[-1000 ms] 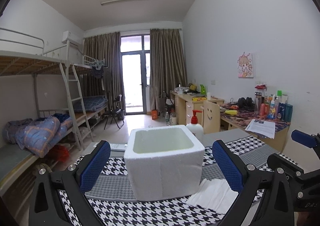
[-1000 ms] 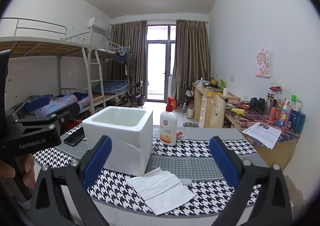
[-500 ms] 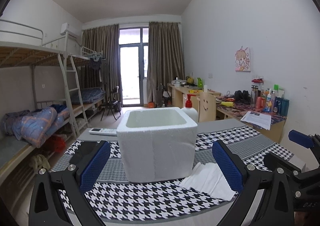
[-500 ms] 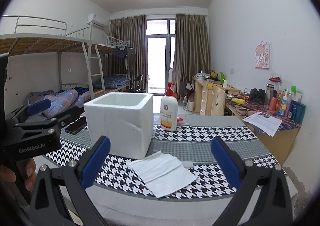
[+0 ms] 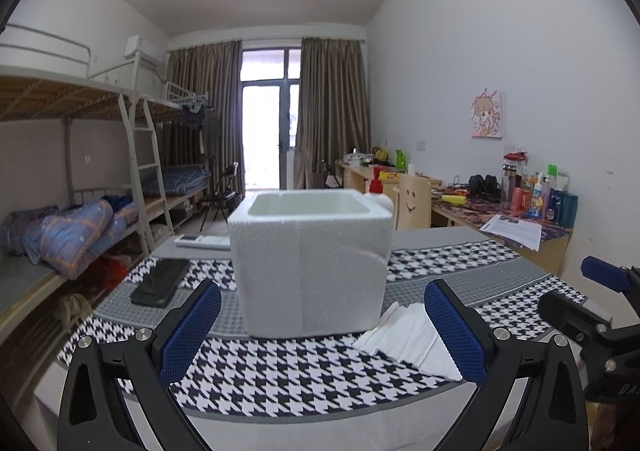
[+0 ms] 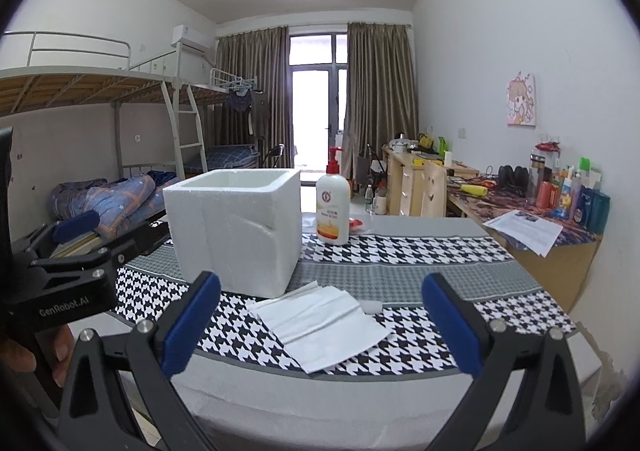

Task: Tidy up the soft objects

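Note:
A white foam box [image 5: 310,265] [image 6: 236,229] stands open-topped on the houndstooth tablecloth [image 5: 280,371] [image 6: 400,251]. A flat white tissue sheet [image 6: 320,321] [image 5: 404,341] lies just right of the box, near the table's front edge. A small white block [image 6: 372,307] rests at the tissue's right corner. My left gripper [image 5: 322,327] is open in front of the box, empty. My right gripper [image 6: 320,323] is open before the tissue, empty. In the right wrist view the left gripper's body [image 6: 72,271] shows at the left, held by a hand [image 6: 24,355].
A lotion pump bottle [image 6: 333,207] stands behind the box. A black phone [image 5: 160,283] and a white remote [image 5: 202,241] lie left of the box. Bunk beds line the left wall, cluttered desks [image 6: 520,203] the right wall.
Both grippers have drawn back and sunk lower, so the box's inside is hidden and more of the table's front edge shows. Both stay open.

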A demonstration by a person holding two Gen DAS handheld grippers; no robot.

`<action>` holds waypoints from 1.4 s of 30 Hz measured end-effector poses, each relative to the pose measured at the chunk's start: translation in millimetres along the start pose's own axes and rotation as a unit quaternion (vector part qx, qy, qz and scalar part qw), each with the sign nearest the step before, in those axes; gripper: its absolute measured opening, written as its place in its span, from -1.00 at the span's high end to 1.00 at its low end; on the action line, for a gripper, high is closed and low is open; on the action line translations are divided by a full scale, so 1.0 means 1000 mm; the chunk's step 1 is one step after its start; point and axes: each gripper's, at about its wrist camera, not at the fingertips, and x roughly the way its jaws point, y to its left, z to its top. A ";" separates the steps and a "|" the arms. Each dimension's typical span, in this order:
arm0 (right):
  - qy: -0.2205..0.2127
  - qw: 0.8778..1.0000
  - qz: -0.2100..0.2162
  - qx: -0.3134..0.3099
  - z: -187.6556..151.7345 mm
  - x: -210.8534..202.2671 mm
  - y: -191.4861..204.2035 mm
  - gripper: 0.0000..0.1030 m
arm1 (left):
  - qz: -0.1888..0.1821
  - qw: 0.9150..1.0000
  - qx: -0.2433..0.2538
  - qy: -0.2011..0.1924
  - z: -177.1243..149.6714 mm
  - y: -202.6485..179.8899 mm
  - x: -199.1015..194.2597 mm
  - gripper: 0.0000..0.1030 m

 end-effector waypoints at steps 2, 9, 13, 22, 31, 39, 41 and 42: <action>-0.001 1.000 0.001 0.001 -0.004 0.001 -0.002 -0.98 | -0.003 1.000 -0.003 0.004 -0.005 0.001 0.002 -0.98; 0.016 1.000 -0.005 0.008 -0.023 0.015 -0.009 -0.98 | -0.018 1.000 0.002 0.006 -0.025 -0.003 0.008 -0.98; 0.022 1.000 -0.005 0.011 -0.030 0.018 -0.012 -0.98 | -0.027 0.999 -0.001 0.018 -0.033 -0.002 0.013 -0.98; 0.024 1.000 -0.006 0.007 -0.039 0.024 -0.018 -0.98 | -0.039 0.999 0.017 0.031 -0.041 -0.014 0.024 -0.98; 0.020 1.000 -0.012 0.013 -0.037 0.027 -0.035 -0.98 | -0.066 0.995 0.035 0.066 -0.034 -0.034 0.053 -0.98; 0.041 0.999 -0.015 0.019 -0.040 0.036 -0.046 -0.98 | -0.115 0.986 0.055 0.109 -0.033 -0.054 0.077 -0.98; 0.043 0.999 -0.017 0.020 -0.041 0.038 -0.049 -0.98 | -0.126 0.983 0.057 0.123 -0.034 -0.057 0.084 -0.98; 0.044 0.999 -0.019 0.021 -0.041 0.038 -0.050 -0.98 | -0.133 0.980 0.056 0.134 -0.035 -0.059 0.088 -0.98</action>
